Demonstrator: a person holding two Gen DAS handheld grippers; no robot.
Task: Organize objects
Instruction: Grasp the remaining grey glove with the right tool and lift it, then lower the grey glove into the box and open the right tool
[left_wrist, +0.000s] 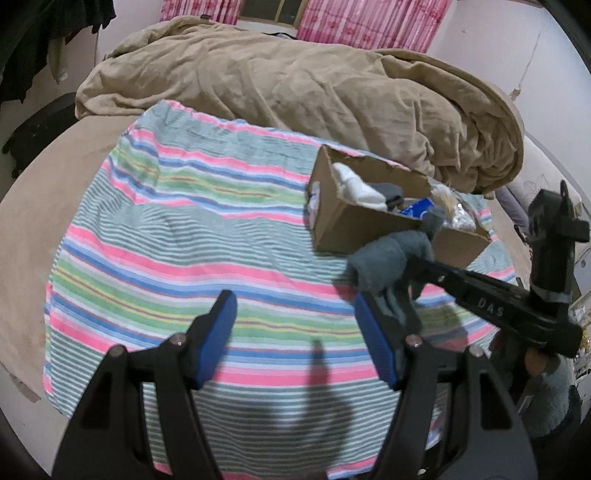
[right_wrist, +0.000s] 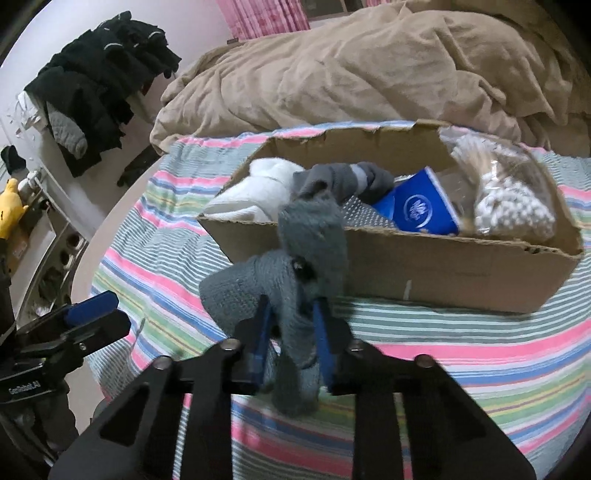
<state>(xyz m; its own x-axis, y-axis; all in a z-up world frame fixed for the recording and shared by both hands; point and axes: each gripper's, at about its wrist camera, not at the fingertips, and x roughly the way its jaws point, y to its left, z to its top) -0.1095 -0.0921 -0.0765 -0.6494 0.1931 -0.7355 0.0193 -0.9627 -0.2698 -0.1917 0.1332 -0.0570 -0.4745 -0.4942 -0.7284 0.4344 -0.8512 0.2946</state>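
Note:
My right gripper (right_wrist: 291, 314) is shut on a grey knitted sock (right_wrist: 310, 236) and holds it above the striped cloth (right_wrist: 461, 354), just in front of the cardboard box (right_wrist: 443, 269). The sock's top leans over the box's near wall. In the left wrist view the sock (left_wrist: 388, 258) hangs from the right gripper (left_wrist: 410, 264) beside the box (left_wrist: 354, 229). My left gripper (left_wrist: 295, 325) is open and empty over the cloth (left_wrist: 184, 229). The box holds a white sock (right_wrist: 258, 188), a dark grey sock (right_wrist: 340, 177), a blue packet (right_wrist: 421, 210) and a clear bag of small white items (right_wrist: 509, 195).
A rumpled tan duvet (right_wrist: 369, 74) lies on the bed behind the box. Dark clothes (right_wrist: 92, 81) are piled at the left wall. A yellow toy (right_wrist: 11, 210) sits at the far left. My left gripper shows in the right wrist view (right_wrist: 92, 306).

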